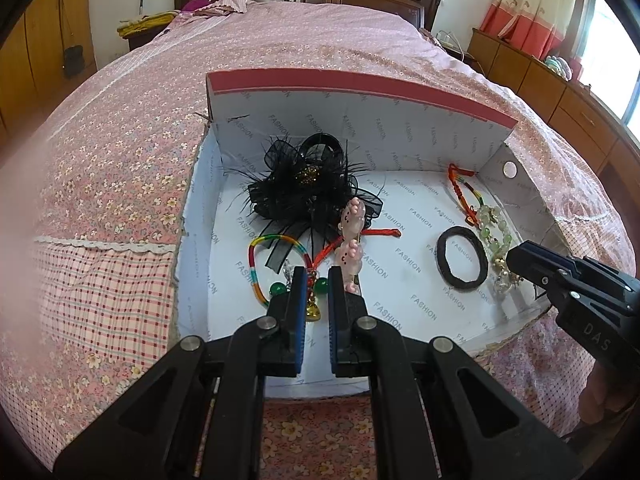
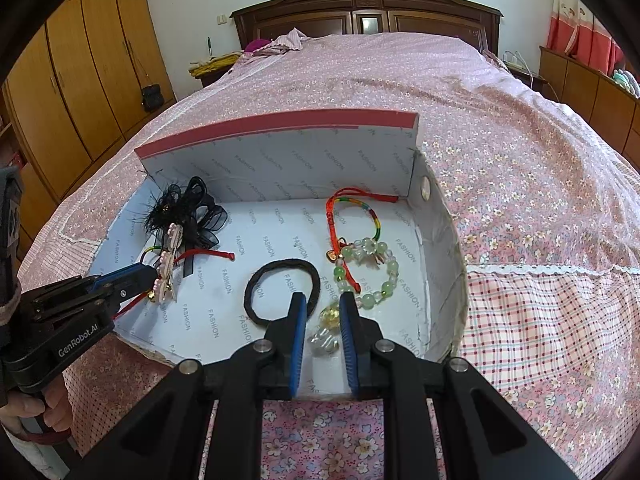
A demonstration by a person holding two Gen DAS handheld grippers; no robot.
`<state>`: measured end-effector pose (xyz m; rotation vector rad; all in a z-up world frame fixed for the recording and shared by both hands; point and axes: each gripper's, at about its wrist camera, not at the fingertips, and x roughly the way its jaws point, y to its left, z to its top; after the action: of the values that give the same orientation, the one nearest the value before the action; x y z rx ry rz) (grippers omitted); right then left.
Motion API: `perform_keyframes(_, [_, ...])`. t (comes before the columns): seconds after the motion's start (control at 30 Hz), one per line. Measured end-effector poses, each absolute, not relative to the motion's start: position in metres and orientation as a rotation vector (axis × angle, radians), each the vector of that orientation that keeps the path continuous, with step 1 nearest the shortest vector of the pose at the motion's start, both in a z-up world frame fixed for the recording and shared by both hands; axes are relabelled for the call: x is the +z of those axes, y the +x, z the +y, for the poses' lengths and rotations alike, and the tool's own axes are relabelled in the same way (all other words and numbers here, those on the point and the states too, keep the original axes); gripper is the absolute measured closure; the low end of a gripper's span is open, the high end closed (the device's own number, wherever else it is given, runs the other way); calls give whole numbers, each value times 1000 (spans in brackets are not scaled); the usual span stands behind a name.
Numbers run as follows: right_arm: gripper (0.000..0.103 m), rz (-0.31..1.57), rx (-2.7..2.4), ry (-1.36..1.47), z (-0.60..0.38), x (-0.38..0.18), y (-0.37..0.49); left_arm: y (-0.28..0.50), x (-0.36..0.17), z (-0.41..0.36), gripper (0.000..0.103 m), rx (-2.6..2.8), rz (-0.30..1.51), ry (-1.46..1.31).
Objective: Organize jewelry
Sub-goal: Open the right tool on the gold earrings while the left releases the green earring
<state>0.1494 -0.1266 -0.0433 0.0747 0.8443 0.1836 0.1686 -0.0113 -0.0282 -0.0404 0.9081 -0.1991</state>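
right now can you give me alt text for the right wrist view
The right gripper hovers with jaws slightly apart over a gold and clear charm in a shallow cardboard box on a floral bedspread. Beside it lie a black hair tie, a green bead bracelet and a black feather hair clip; the left gripper reaches in from the left.

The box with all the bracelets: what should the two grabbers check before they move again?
1. Left gripper is shut: ok.
2. Left gripper really pinches the red cord running past its tips: cannot tell.
3. Gold charm lies between the right gripper fingers: ok.
4. Right gripper squeezes the gold charm: cannot tell; a gap shows between the fingers.
5. Black hair tie is out of the right gripper's way: cannot tell; one finger covers its edge.
6. All the jewelry lies inside the box: ok.
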Motion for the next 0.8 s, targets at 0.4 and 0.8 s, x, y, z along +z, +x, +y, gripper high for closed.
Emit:
perform_keyframes(0.4, [69, 830, 194, 96, -127, -39, 146, 169, -31, -17, 81, -198, 928, -23])
perform_keyframes(0.8, [59, 790, 188, 129, -133, -20, 133, 158, -15, -19, 58, -178, 893, -17])
